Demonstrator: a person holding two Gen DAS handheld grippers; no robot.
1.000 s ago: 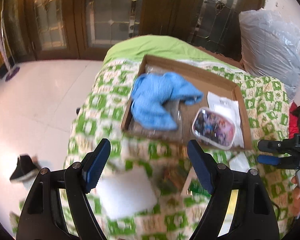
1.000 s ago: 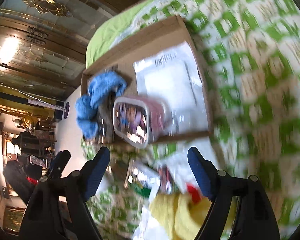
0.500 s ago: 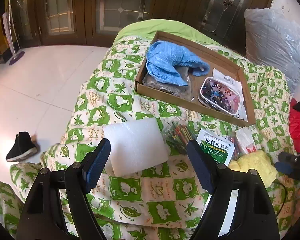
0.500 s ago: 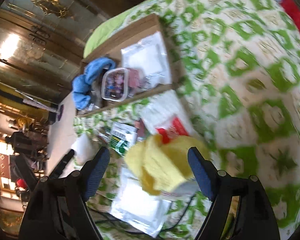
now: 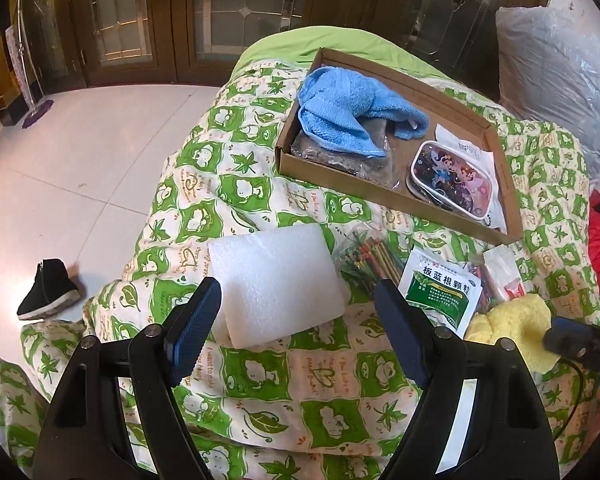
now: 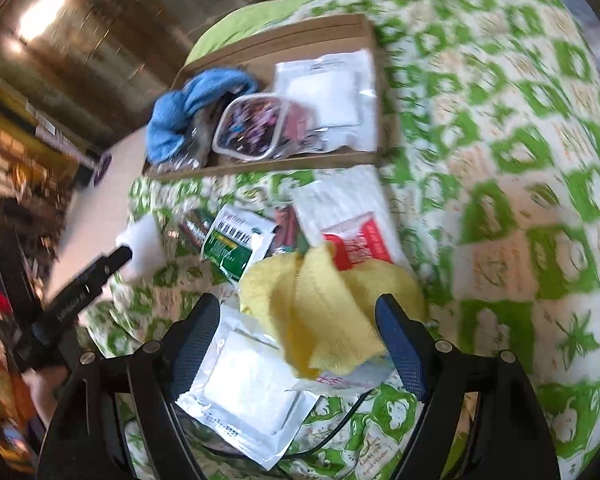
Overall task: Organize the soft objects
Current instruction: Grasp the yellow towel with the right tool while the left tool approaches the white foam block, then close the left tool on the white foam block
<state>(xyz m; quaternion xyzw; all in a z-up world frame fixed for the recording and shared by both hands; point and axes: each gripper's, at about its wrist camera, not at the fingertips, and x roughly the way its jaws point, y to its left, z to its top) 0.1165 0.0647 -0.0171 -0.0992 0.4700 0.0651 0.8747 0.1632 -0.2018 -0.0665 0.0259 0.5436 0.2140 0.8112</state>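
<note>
A white foam block lies on the green-patterned quilt, just ahead of my left gripper, which is open with nothing between its fingers. A crumpled yellow cloth lies between the open fingers of my right gripper, untouched by the pads; the same yellow cloth shows at the right of the left wrist view. A blue towel sits in the left end of a shallow cardboard tray, beside a cartoon-printed pouch. In the right wrist view the blue towel and tray lie farther back.
A green medicine sachet, coloured sticks and a red-and-white packet lie between the foam and the yellow cloth. A silver foil packet and a black cable sit under the right gripper. A black shoe lies on the tiled floor at left.
Both views have pulled back from the tray toward the near side of the quilt. The foam block now sits ahead of the left gripper, and the yellow cloth has come between the right gripper's fingers.
</note>
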